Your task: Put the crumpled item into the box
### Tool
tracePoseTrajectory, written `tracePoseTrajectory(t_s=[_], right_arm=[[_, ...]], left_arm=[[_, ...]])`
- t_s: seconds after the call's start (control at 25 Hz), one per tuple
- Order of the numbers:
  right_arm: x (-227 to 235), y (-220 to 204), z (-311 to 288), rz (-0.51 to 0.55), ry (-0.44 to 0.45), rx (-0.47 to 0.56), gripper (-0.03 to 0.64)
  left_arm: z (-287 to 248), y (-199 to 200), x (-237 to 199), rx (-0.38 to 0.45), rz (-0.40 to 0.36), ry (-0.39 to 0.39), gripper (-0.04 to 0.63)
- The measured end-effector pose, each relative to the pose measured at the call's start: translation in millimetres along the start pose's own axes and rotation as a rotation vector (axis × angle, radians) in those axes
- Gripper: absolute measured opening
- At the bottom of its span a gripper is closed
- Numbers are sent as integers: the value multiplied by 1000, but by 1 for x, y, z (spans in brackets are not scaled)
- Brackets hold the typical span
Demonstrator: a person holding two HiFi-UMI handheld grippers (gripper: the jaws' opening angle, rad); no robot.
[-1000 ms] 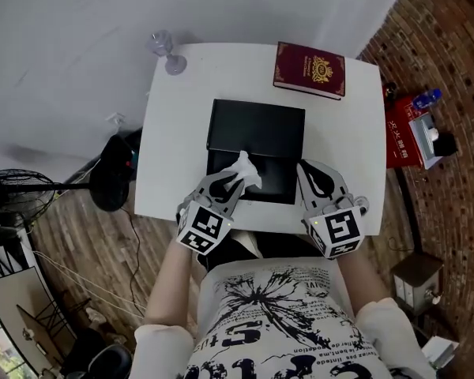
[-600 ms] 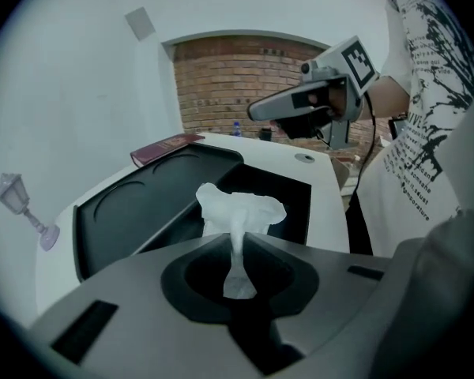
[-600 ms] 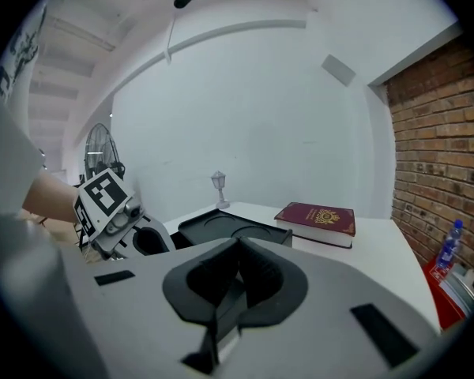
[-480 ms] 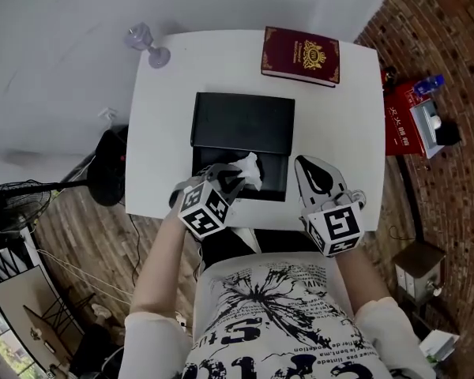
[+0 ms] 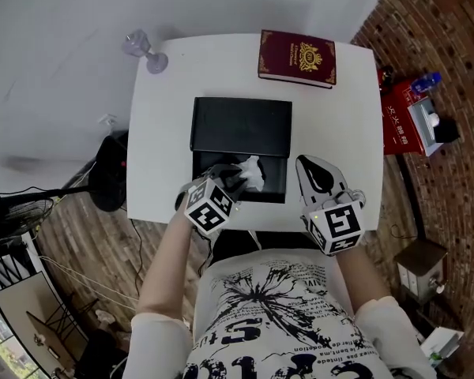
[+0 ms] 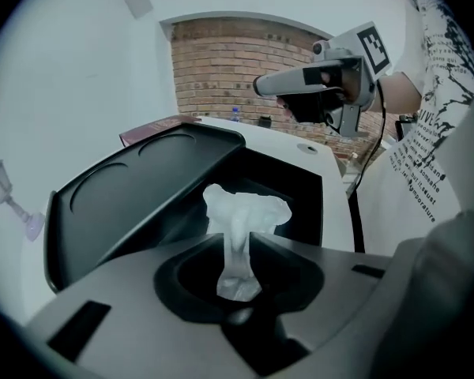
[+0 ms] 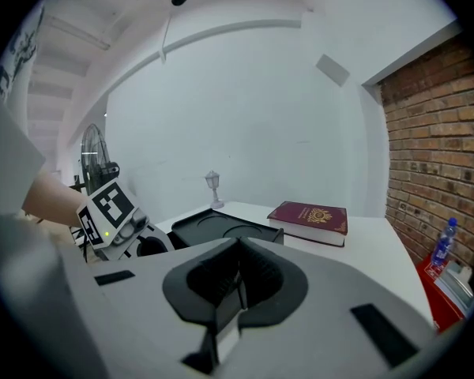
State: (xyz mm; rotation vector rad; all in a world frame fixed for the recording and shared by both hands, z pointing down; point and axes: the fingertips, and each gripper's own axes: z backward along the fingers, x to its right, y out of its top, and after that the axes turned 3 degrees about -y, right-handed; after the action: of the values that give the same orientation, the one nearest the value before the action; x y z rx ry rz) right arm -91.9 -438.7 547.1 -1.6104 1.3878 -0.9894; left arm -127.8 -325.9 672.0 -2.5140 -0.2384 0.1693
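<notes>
A black box (image 5: pixel 275 182) lies open on the white table (image 5: pixel 162 133), its lid (image 5: pixel 241 125) folded back on the far side. A crumpled white tissue (image 5: pixel 251 172) hangs over the box's near left corner, pinched in my left gripper (image 5: pixel 234 177). In the left gripper view the tissue (image 6: pixel 243 212) stands up from between the jaw tips of the left gripper (image 6: pixel 238 242), above the open box (image 6: pixel 304 188). Those jaws are opening, with the pads still on the tissue's thin stem. My right gripper (image 5: pixel 316 172) rests shut and empty, just right of the box.
A dark red book (image 5: pixel 297 57) lies at the table's far right edge. A small clear glass (image 5: pixel 142 47) stands at the far left corner. Red boxes and a blue bottle (image 5: pixel 426 101) sit on the floor to the right, a fan (image 5: pixel 8 204) to the left.
My left gripper has carried the tissue forward and to the right, from the box's near edge to over its opening, and has tipped down. The right gripper has stayed put.
</notes>
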Motion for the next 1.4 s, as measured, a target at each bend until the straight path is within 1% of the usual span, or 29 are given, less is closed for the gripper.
tracePoseTrajectory(t_s=[0.08, 0.12, 0.24, 0.32, 0.4, 0.56, 0.72, 0.92, 1.04, 1.2, 1.4], right_arm=[[-4, 4, 0, 5, -6, 1, 15], [-6, 8, 1, 8, -11, 3, 15], [-12, 19, 3, 15, -36, 14, 15], [-19, 26, 6, 18, -51, 21, 15], [-27, 35, 11, 27, -64, 26, 15], [-41, 54, 21, 43, -96, 50, 15], [-58, 71, 32, 52, -115, 83, 15], [-79, 92, 46, 81, -128, 130, 15], [-88, 106, 53, 77, -126, 175, 15], [-104, 121, 63, 78, -106, 222, 15], [-116, 134, 72, 129, -107, 254, 14]], left_arm=[[4, 1, 0, 11, 11, -8, 151], [7, 3, 1, 19, 6, -12, 166], [22, 7, 2, 40, -27, -20, 190], [36, 11, 1, 65, -42, -10, 190], [54, 19, -3, 113, -42, 16, 190], [100, 44, -11, 264, -23, 80, 187], [154, 65, -21, 413, 0, 168, 156], [220, 78, -25, 551, 34, 276, 109], [252, 81, -25, 618, 42, 331, 84], [290, 79, -21, 712, 85, 386, 34], [320, 69, -16, 759, 103, 427, 17]])
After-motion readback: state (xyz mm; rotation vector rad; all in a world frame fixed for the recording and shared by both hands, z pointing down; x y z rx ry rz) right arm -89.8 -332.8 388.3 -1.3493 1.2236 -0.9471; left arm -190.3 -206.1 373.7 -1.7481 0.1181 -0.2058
